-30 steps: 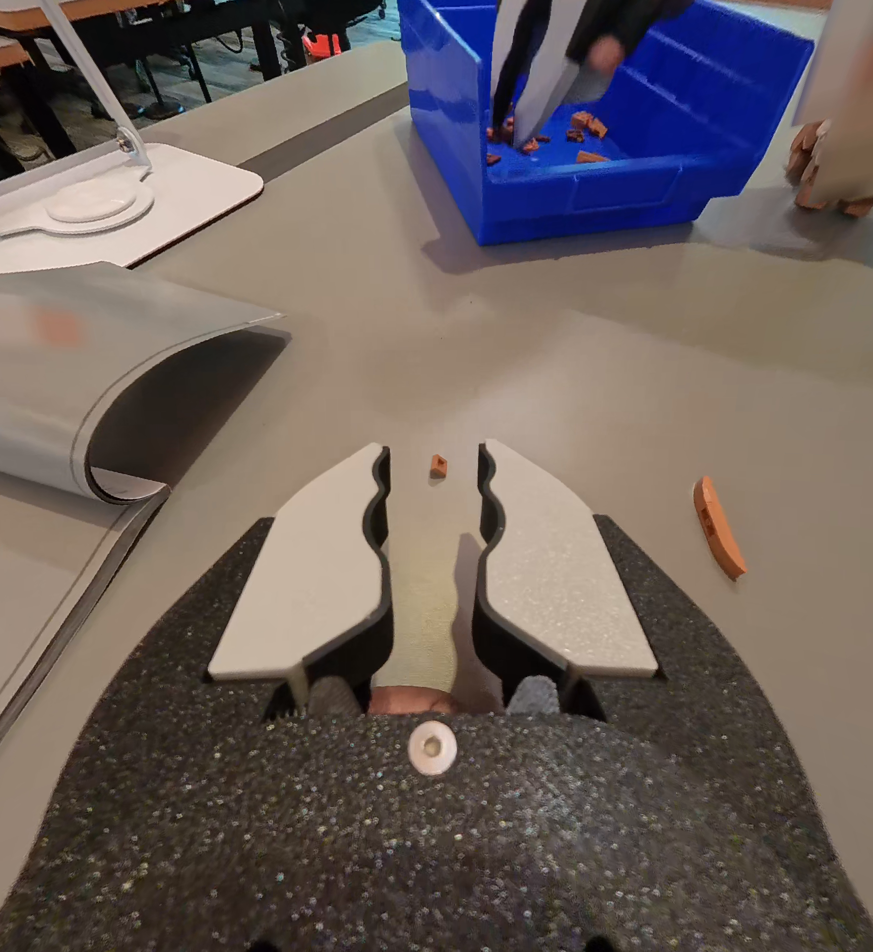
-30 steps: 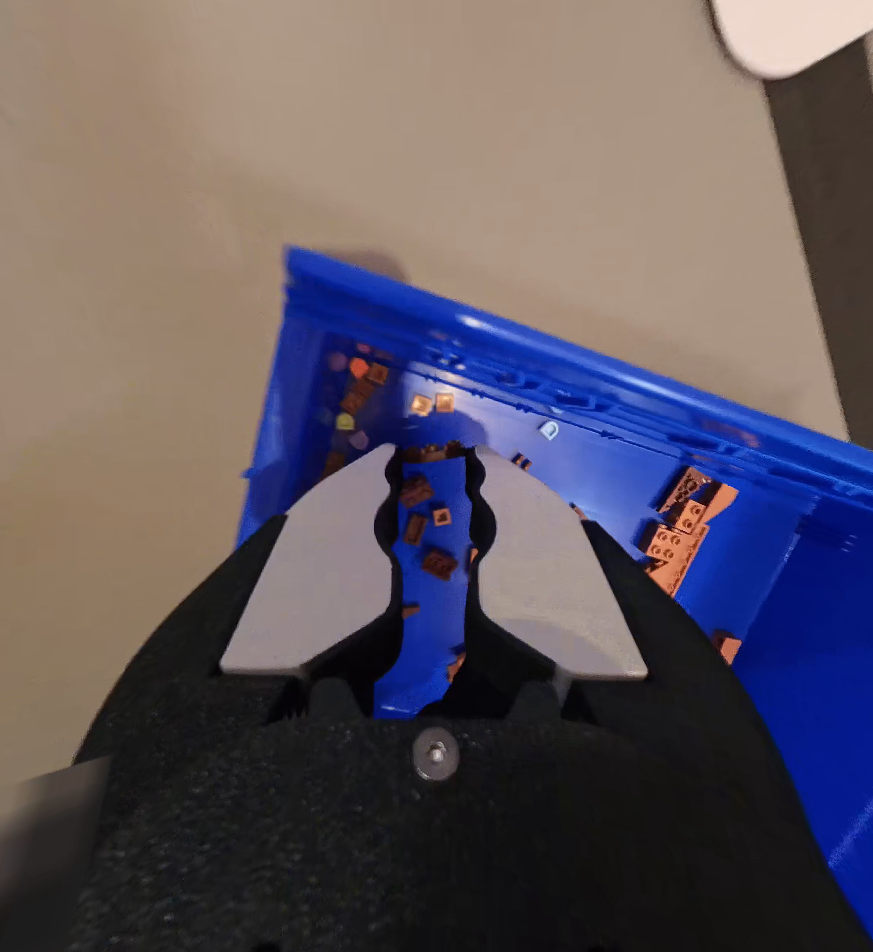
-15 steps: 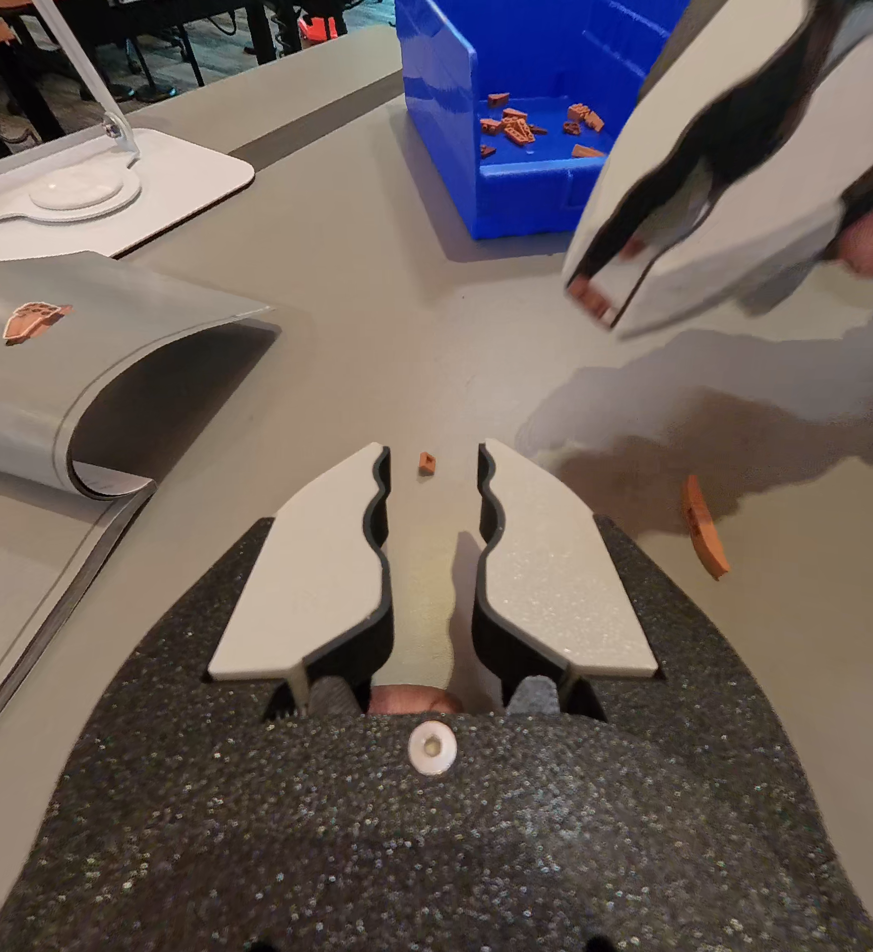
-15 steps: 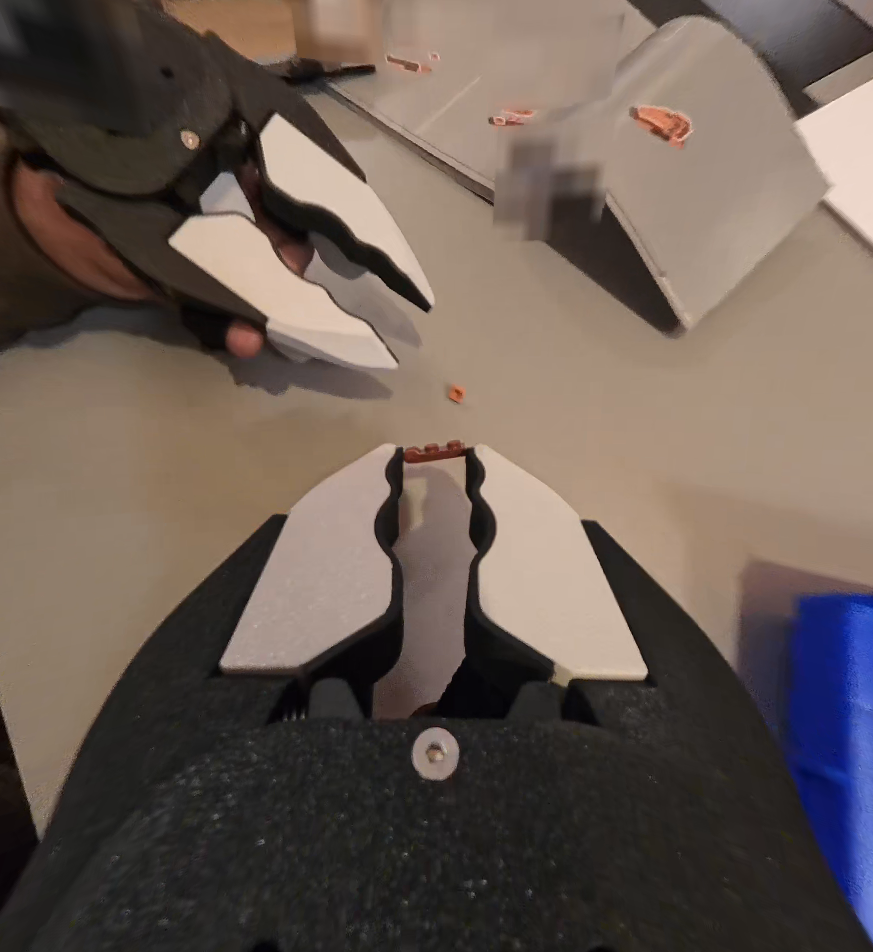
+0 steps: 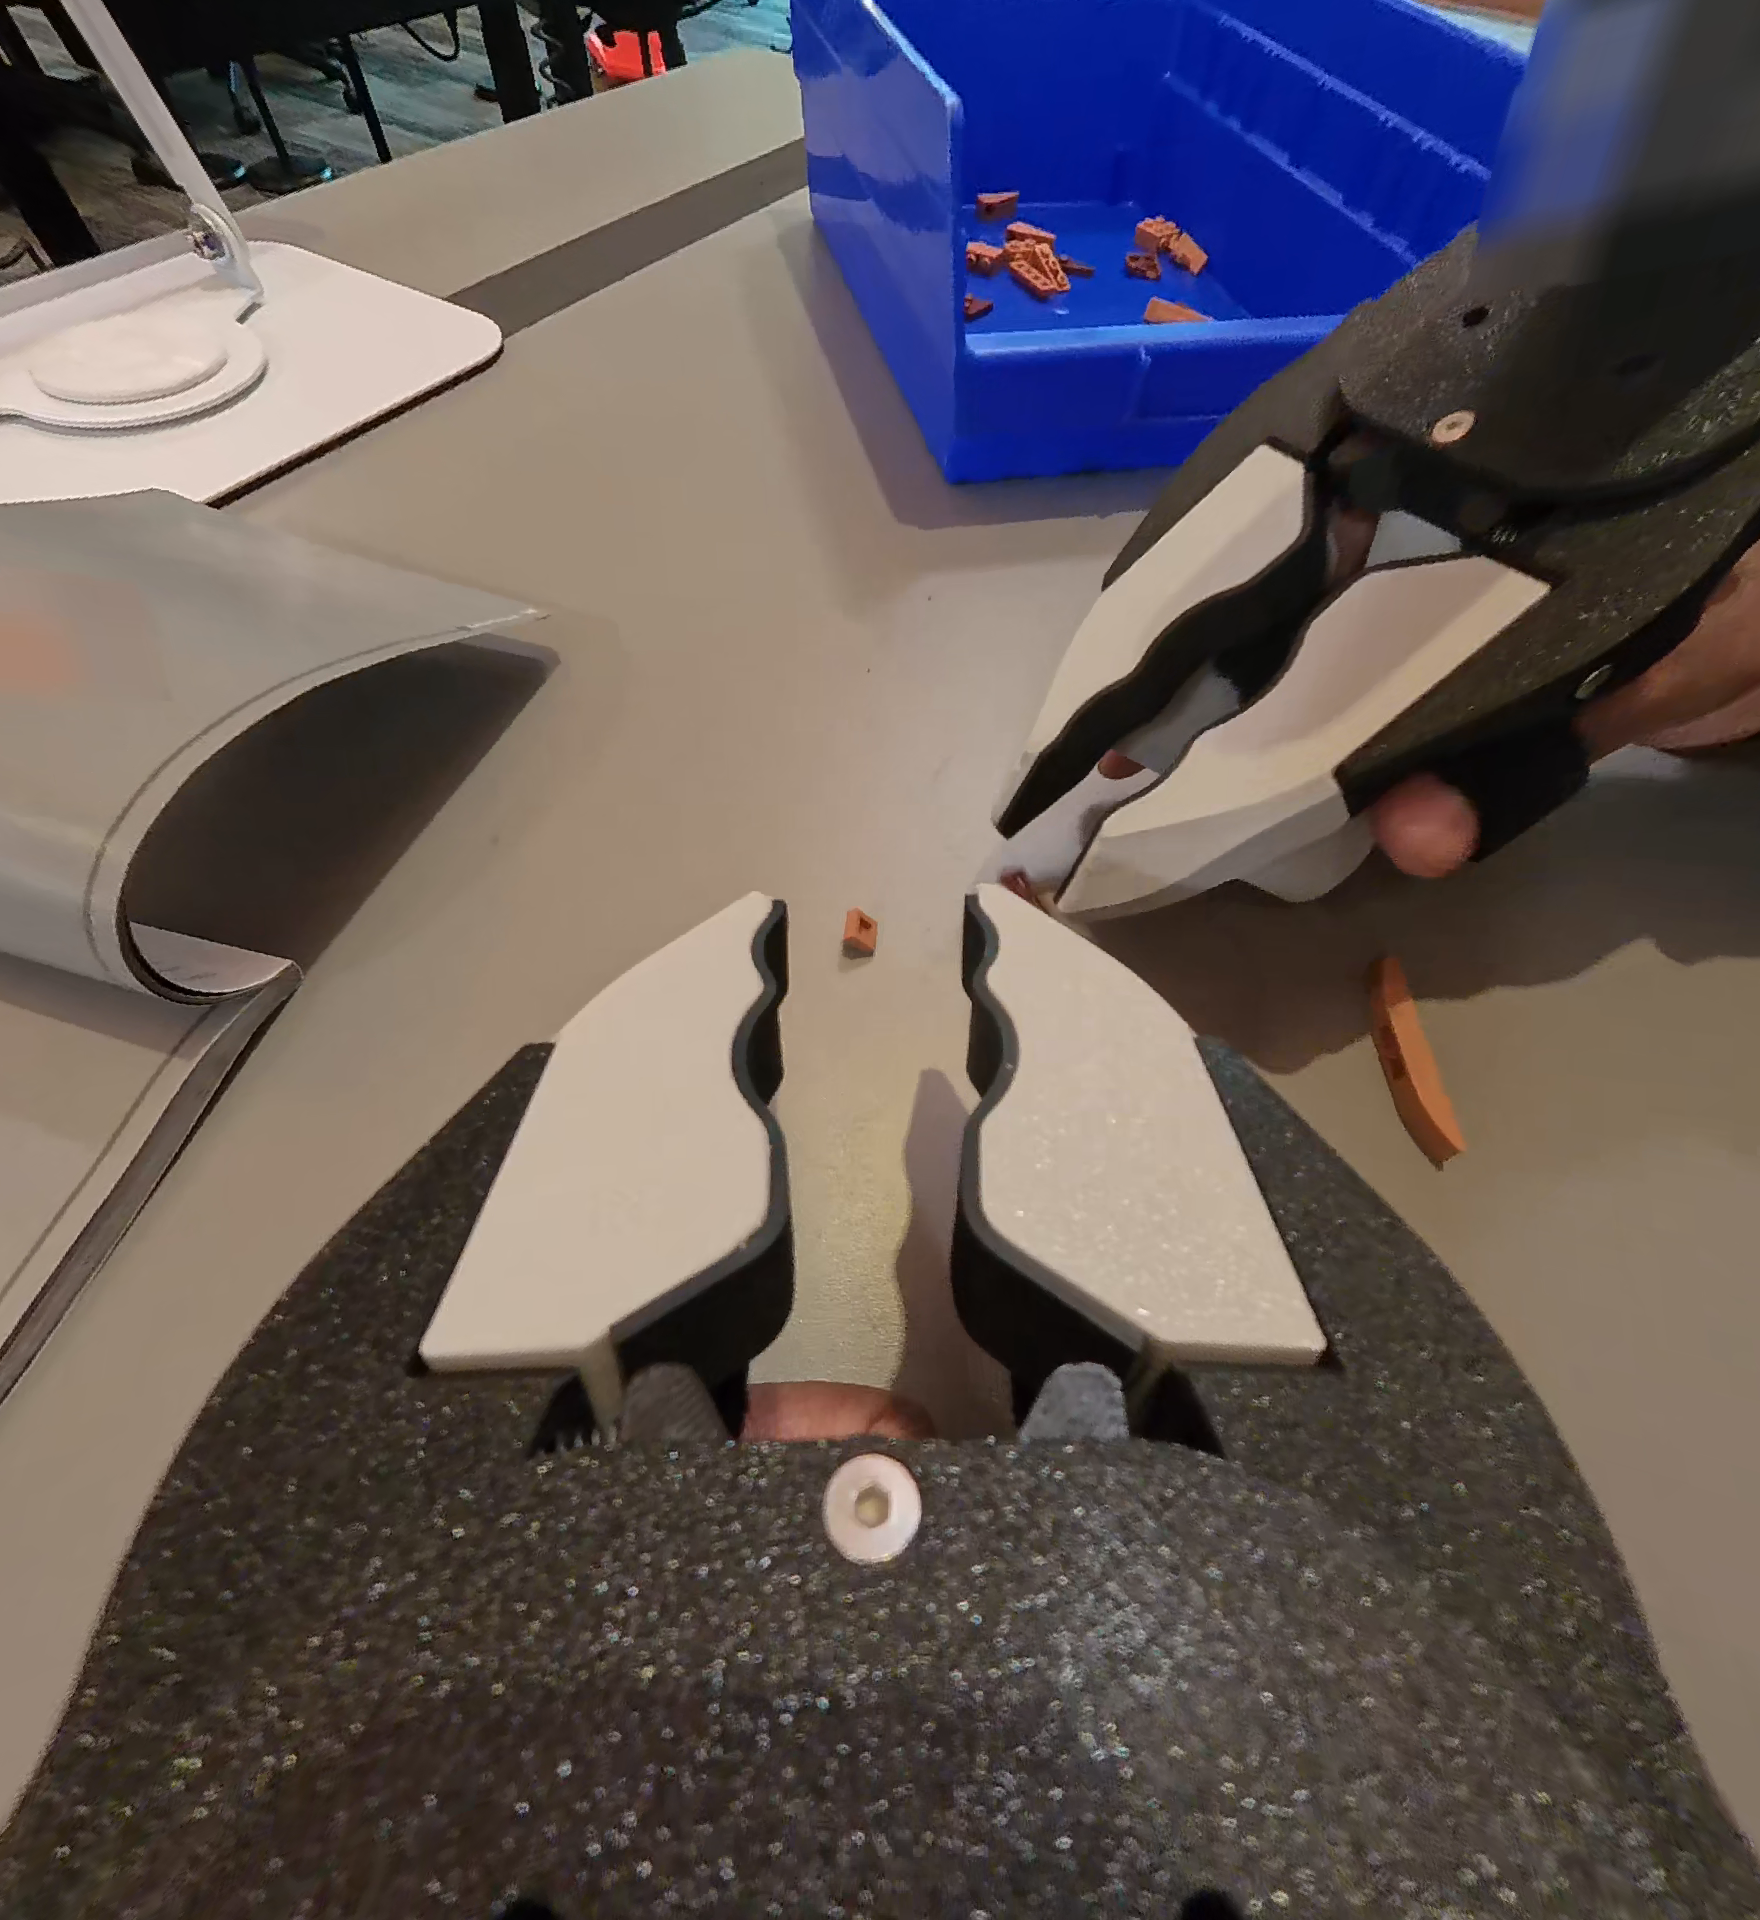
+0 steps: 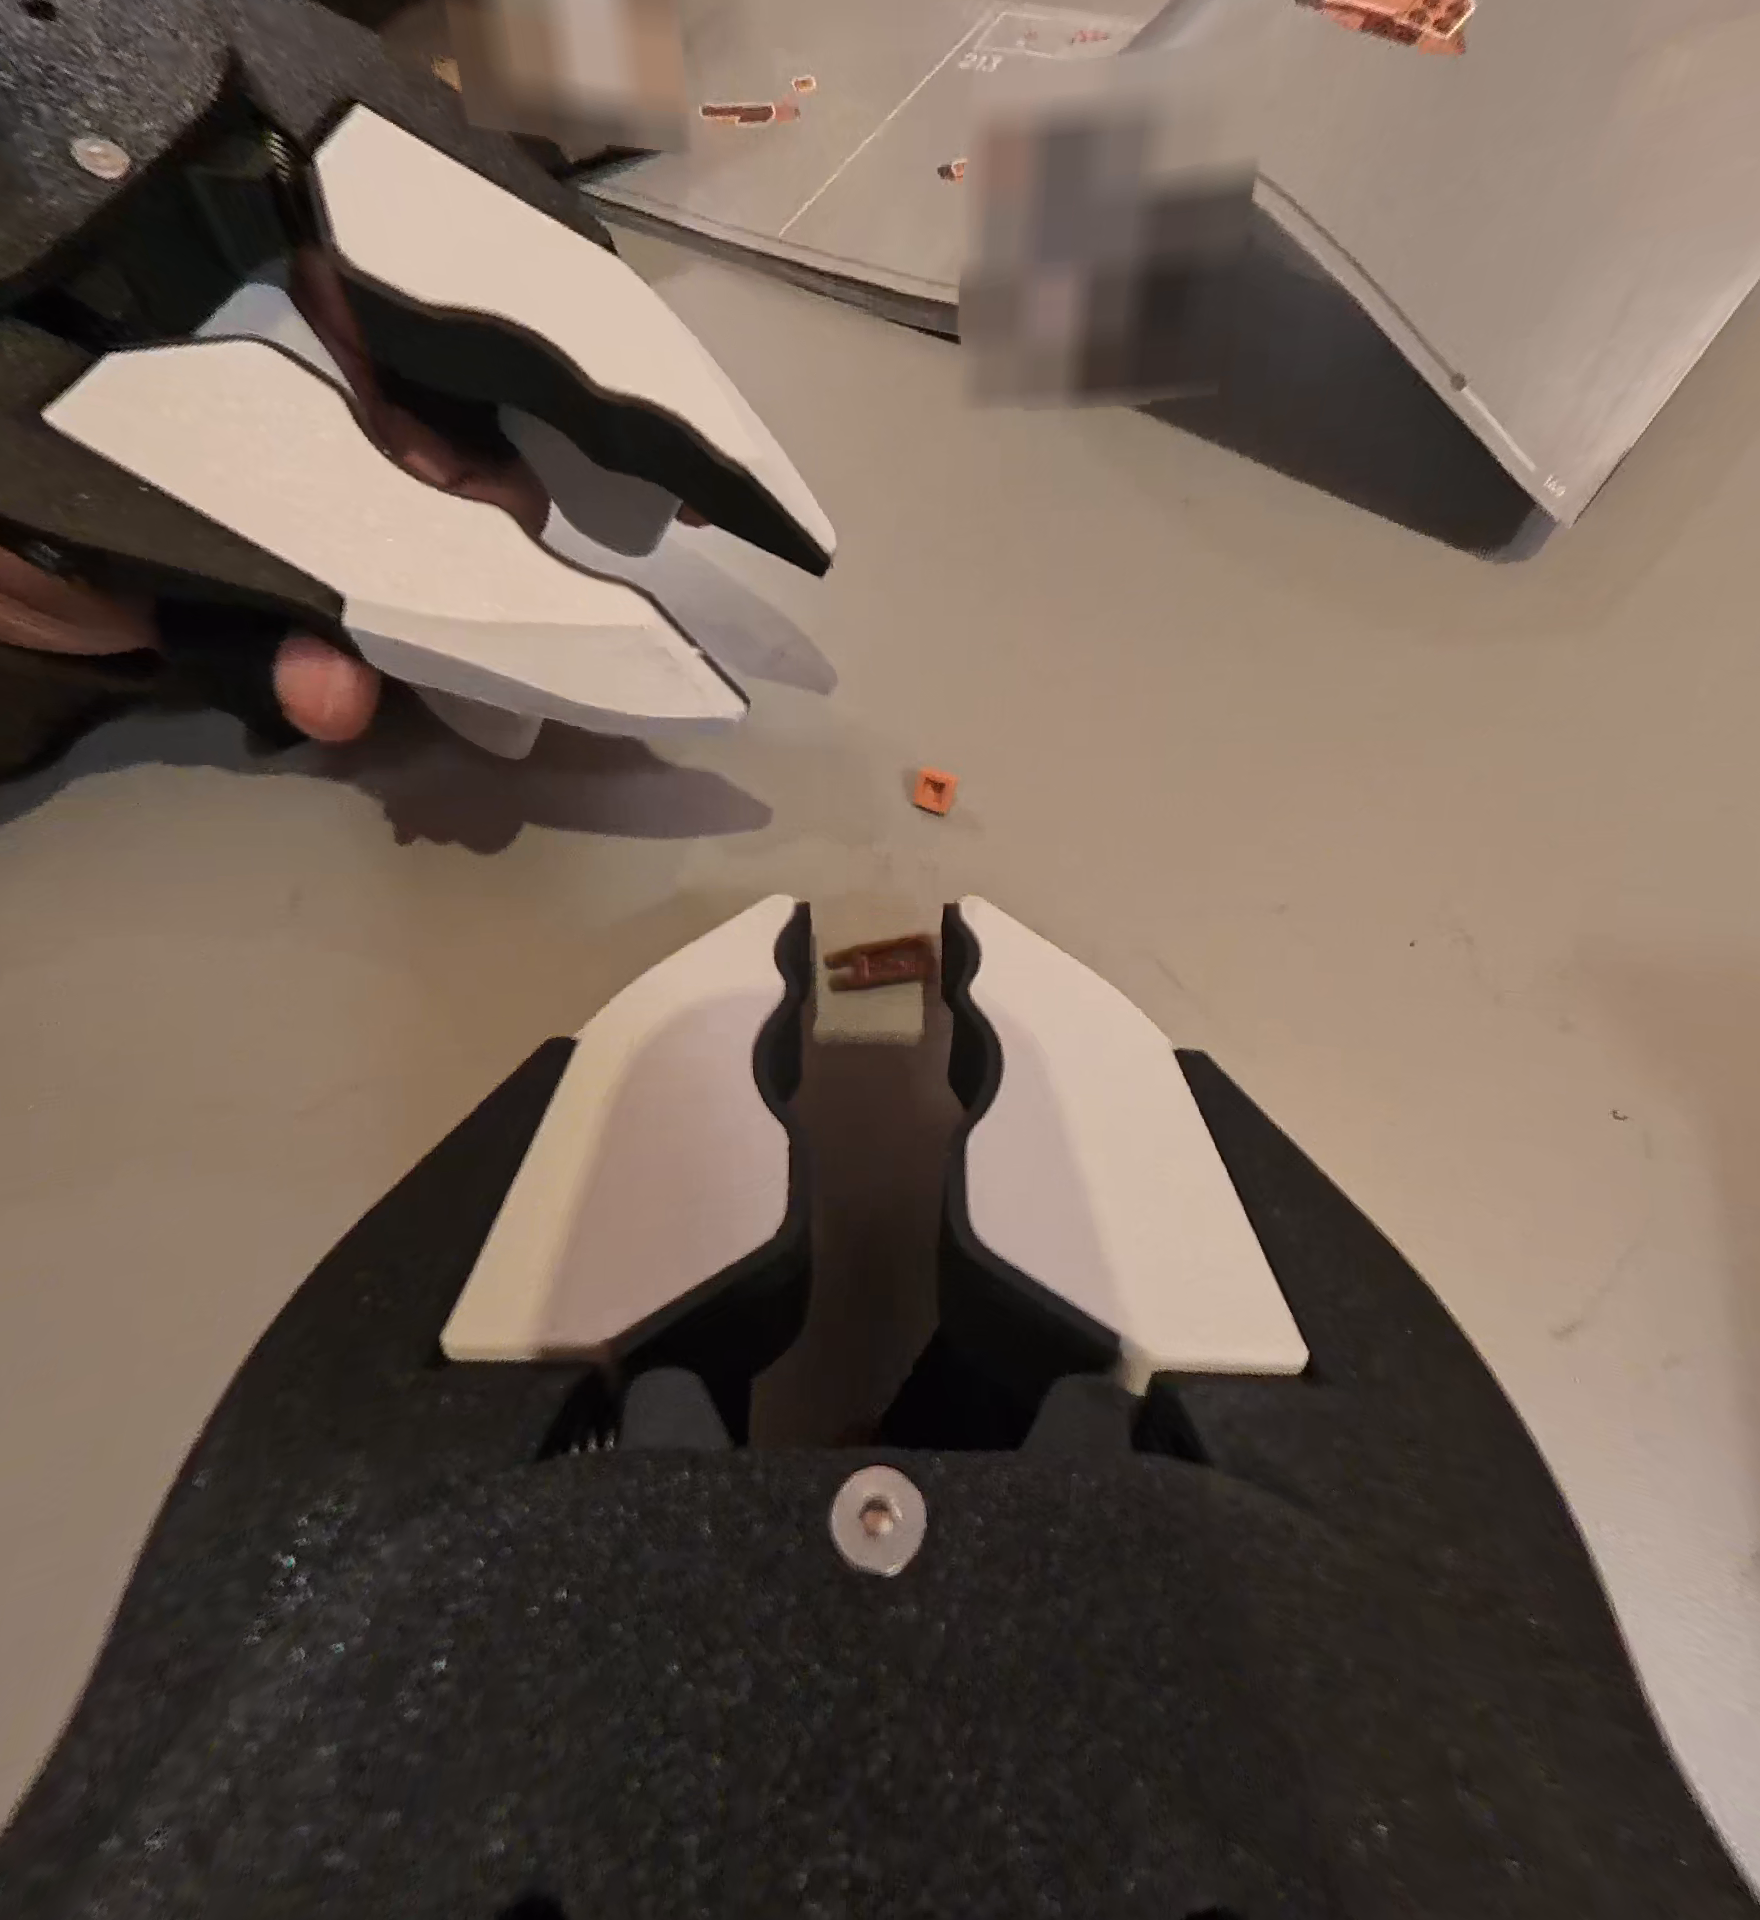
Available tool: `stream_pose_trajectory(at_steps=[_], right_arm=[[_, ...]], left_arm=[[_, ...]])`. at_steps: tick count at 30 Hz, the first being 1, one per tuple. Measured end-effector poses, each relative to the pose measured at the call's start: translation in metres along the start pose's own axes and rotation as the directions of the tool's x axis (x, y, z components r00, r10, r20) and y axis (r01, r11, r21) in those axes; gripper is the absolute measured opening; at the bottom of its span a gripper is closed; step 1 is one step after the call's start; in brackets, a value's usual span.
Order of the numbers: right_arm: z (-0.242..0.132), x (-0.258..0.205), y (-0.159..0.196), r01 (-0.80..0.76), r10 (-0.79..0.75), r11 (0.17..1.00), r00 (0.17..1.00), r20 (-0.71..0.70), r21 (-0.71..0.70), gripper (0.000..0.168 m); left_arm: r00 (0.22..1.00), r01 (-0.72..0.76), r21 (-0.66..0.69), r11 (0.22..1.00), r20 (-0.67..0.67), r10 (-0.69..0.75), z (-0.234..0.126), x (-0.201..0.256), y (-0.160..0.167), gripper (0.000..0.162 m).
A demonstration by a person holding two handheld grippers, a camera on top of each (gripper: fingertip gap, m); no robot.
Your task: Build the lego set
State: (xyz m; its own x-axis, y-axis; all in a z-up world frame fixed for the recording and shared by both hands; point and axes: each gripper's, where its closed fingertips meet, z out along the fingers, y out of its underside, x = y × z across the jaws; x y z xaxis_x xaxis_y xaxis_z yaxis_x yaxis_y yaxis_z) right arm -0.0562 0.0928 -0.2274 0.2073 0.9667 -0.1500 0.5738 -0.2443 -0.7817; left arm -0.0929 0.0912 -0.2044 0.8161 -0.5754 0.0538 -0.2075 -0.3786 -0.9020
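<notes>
Left gripper [image 5: 871, 909]: jaws parted, gripping nothing, hovering low over table [image 5: 710, 623].
Small brick [image 5: 860, 928]: lying just ahead of left fingertips, between them.
Right gripper [image 6: 876, 914]: clamping a brown plate [image 6: 878, 961] between its tips, angling down just right of the left tips.
Curved piece [image 5: 1411, 1070]: lying on table right of left gripper.
Booklet [image 5: 107, 665]: lying open to the left, page curling.
Bin [image 5: 1052, 384]: sitting far ahead-right, holding loose bricks [image 5: 1032, 265].
White base [image 5: 180, 353]: sitting far left.
</notes>
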Motion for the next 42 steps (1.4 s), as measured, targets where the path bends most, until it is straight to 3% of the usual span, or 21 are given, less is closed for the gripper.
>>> stream_pose_trajectory(at_steps=[11,14,17,21,25,30,42], right_arm=[[-0.027,-0.004,0.002,-0.021,0.020,1.000,0.999,0.040,0.023,0.033],[-0.075,0.000,0.001,0.067,-0.067,0.998,0.997,-0.032,-0.008,0.032],[-0.146,0.034,-0.016,0.151,-0.157,0.987,0.969,-0.188,-0.046,0.029],[-0.208,0.108,-0.022,0.298,-0.384,0.908,0.873,-0.301,-0.294,0.024],[-0.195,0.175,0.017,0.353,-0.448,0.791,0.890,-0.081,-0.499,0.024],[-0.165,0.223,0.071,0.441,-0.480,0.642,0.869,0.120,-0.627,0.025],[-0.148,0.240,0.089,0.553,-0.514,0.499,0.808,0.286,-0.667,0.025]], left_arm=[[0.998,0.054,0.015,0.998,-0.020,-0.054,-0.002,-0.004,-0.001,0.032],[0.998,0.059,0.015,0.998,-0.022,-0.058,-0.002,-0.005,-0.002,0.032],[0.998,0.055,0.014,0.998,-0.023,-0.054,-0.002,-0.004,-0.001,0.032],[0.999,0.035,0.001,0.999,-0.024,-0.035,-0.001,-0.002,0.000,0.032],[1.000,0.022,-0.001,1.000,-0.021,-0.022,-0.001,-0.001,0.000,0.032],[0.999,0.031,0.000,1.000,-0.024,-0.031,-0.001,-0.001,0.000,0.032],[0.997,0.060,0.004,0.998,-0.044,-0.060,-0.001,-0.002,0.000,0.032]])
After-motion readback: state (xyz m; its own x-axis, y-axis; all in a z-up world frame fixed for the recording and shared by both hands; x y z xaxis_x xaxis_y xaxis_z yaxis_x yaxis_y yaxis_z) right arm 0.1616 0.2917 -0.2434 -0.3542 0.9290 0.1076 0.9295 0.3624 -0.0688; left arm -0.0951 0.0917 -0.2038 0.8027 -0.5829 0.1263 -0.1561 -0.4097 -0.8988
